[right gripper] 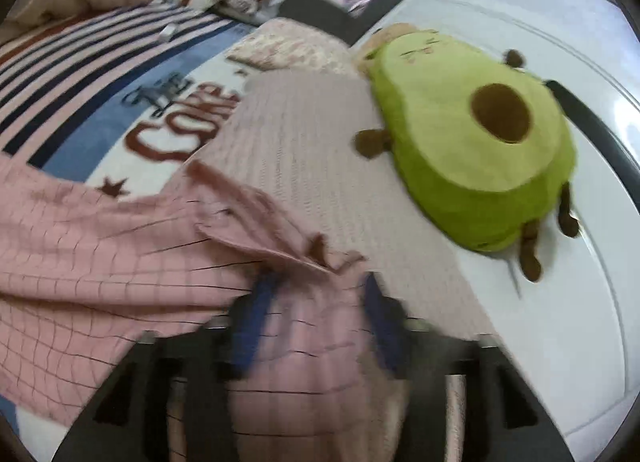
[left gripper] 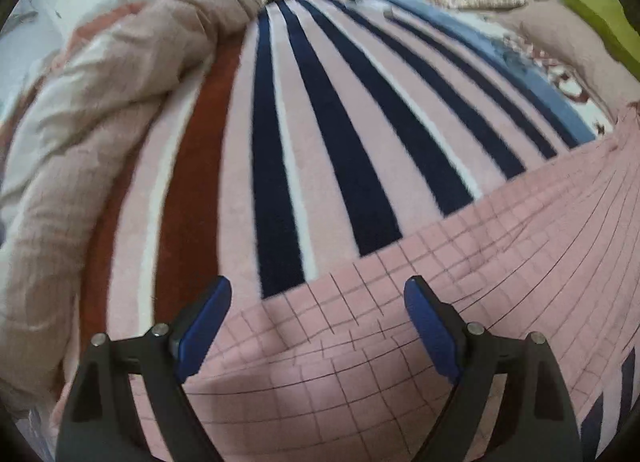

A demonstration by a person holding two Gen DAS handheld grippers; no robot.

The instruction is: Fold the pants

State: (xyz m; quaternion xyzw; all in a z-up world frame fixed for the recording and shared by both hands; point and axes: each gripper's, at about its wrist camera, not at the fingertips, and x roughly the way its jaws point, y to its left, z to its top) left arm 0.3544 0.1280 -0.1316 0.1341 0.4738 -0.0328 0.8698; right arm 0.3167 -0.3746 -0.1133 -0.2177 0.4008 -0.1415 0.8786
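A bed fills both views, covered by a striped blanket [left gripper: 340,133] in pink, navy, white and rust, with a blue band and lettering on its far side. The pink checked pants [left gripper: 460,302] lie spread across it. A rumpled beige duvet [left gripper: 100,109] is heaped along one edge; an avocado plush [right gripper: 472,141] rests by a floral pillow [right gripper: 288,47]. The left gripper [left gripper: 318,322] hovers with jaws wide apart over the pants. The right gripper [right gripper: 316,322] has fabric bunched between its blurred fingers; whether it clamps cannot be told.
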